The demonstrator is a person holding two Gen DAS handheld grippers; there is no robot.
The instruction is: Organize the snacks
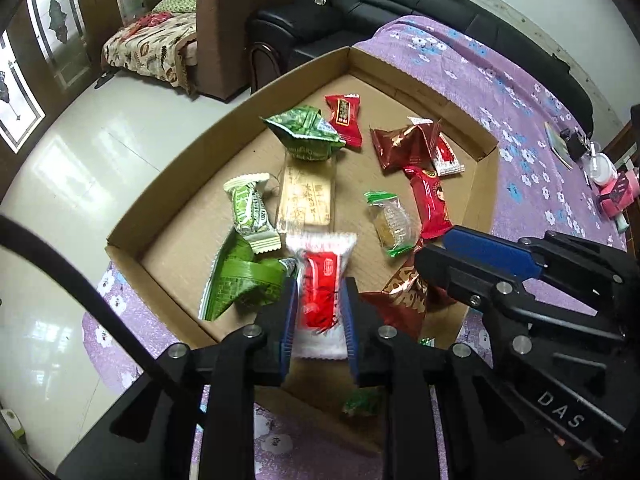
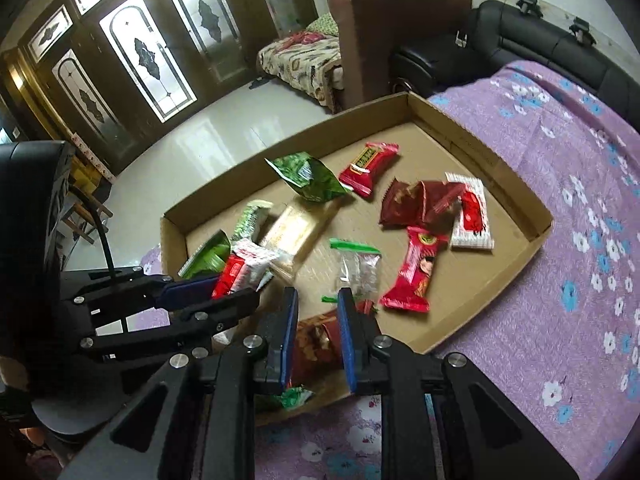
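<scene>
1. The left gripper (image 1: 320,312), at bottom centre of its view, is clamped on a red-and-white snack packet (image 1: 320,296) over the near edge of the cardboard tray (image 1: 168,184).
2. The right gripper (image 2: 318,332), bottom centre, is clamped on a dark red snack bag (image 2: 316,340).
3. Other snacks lie scattered in the tray on the purple flowered cloth (image 2: 560,240).

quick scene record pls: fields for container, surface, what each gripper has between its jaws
container: shallow cardboard tray, snacks loose inside
surface: purple flowered cloth
left gripper: red-and-white packet between its jaws, near tray corner
right gripper: brown patterned packet between its jaws
grip: contact unclear for both
</scene>
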